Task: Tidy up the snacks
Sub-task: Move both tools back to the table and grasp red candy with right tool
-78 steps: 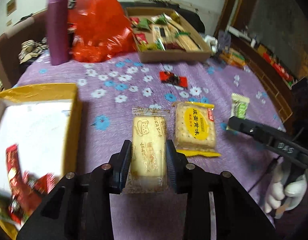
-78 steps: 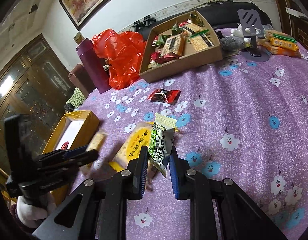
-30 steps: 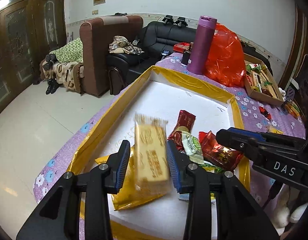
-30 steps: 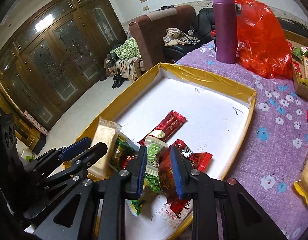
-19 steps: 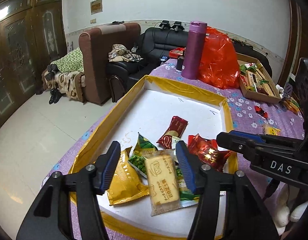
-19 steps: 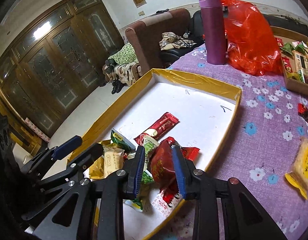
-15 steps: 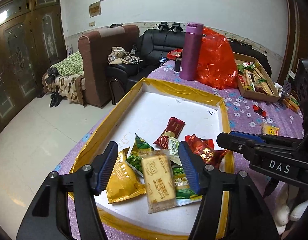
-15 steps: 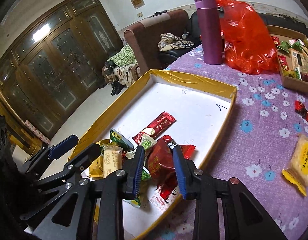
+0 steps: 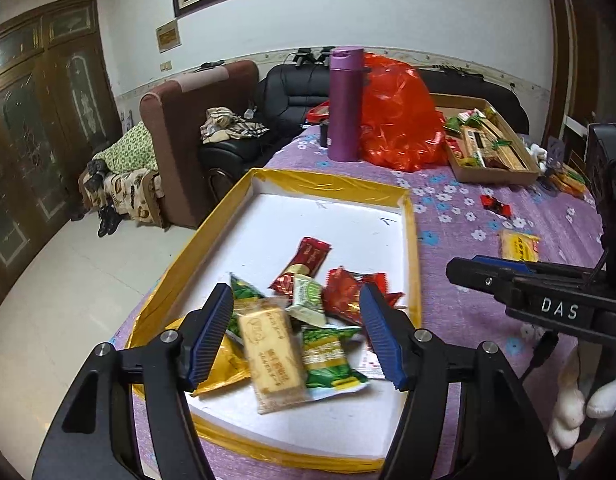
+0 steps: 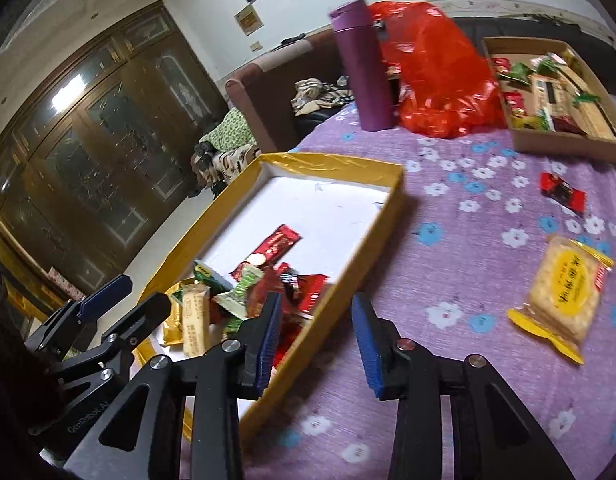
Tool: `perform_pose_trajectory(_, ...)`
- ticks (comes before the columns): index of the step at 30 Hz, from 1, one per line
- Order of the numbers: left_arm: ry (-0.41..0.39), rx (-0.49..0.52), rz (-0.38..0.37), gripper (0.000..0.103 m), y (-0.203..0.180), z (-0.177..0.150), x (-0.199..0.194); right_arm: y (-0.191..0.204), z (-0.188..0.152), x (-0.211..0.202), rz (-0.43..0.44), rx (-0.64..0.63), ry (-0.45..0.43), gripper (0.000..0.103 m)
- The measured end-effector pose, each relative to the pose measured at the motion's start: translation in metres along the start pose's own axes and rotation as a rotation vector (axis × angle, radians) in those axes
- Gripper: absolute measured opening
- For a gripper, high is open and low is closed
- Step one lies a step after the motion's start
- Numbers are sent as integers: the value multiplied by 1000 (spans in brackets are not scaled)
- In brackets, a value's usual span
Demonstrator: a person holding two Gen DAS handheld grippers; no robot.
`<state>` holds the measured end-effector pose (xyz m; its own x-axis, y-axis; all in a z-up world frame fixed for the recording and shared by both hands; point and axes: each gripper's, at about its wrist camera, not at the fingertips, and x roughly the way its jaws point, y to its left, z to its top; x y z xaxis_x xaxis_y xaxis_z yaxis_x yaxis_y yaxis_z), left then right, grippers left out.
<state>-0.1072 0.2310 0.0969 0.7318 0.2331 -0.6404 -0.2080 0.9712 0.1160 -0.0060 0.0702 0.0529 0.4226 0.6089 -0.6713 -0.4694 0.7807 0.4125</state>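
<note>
Snacks: a heap lying in the yellow box [image 9: 412, 216], in its end nearest the tools. Left tool [image 9: 297, 336]: released, fingers wide apart, nothing held, above the heap; directly ahead of it the biscuit pack [image 9: 271, 356], with a green packet [image 9: 328, 356] just right of that and red wrappers [image 9: 348, 292] beyond. Right tool [image 10: 316, 340]: released, empty, straddling the box's right wall. On the desk [image 10: 468, 280], right of that tool: a yellow cracker pack [image 10: 564, 292]; farther off, a red candy [image 10: 562, 194]. Far ahead: cardboard tray [image 10: 564, 144], red bag [image 10: 436, 80], purple flask [image 10: 364, 68].
</note>
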Motion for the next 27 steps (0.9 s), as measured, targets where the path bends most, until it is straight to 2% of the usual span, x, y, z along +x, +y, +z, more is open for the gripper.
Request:
perform_pose_trajectory(7,12,59,-25,67,-29,3,-2,-43,-7,-20,-33,61,-25,42)
perform_pose_trajectory(11,29,88,-74,76,-49,3,-2,-75,-9,-34,-68,106,-37,42)
perform_pose_trajectory(16,80,73,-222,76,-68,2,2,-121,-12,-53,-134,172,-60,43)
perform_pose_trajectory(22,179,68,-413,76,-101,-8,12,-168,-13,-67,-205,251,-74,46)
perform_pose_trajectory(27,238,126,-495,76,-133,-19,18,-192,-7,-61,-248,272,-61,46)
